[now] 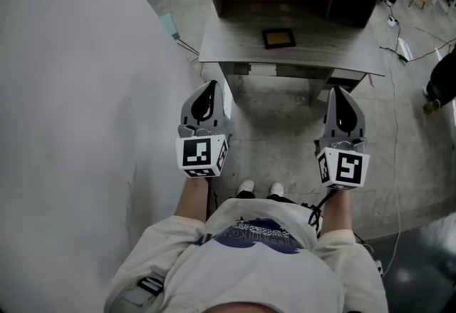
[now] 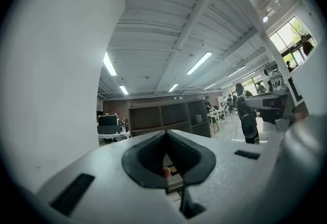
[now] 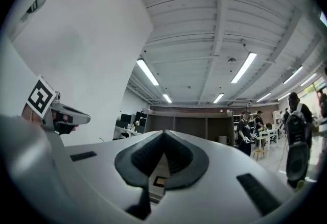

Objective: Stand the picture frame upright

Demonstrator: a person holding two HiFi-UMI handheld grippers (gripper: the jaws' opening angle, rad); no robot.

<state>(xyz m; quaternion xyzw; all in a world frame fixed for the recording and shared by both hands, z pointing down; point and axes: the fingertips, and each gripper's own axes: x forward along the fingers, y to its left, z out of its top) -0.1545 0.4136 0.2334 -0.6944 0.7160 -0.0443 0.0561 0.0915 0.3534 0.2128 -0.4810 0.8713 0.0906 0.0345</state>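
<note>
While the left tool [image 1: 209,88] and right tool [image 1: 337,93] are closed, the dark picture frame [image 1: 278,38] lies flat.

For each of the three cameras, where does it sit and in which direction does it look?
Head view: on the person's head, steeply down at the desk and the flat-lying picture frame; chest, forearms, left gripper, right gripper show.
Left gripper view: on that gripper, level along its shut jaws toward the shelf unit; right gripper at right.
Right gripper view: on that gripper, along its shut jaws toward the shelf unit; left gripper's marker cube at left.
Shared: both gripper views show the shelf unit.
</note>
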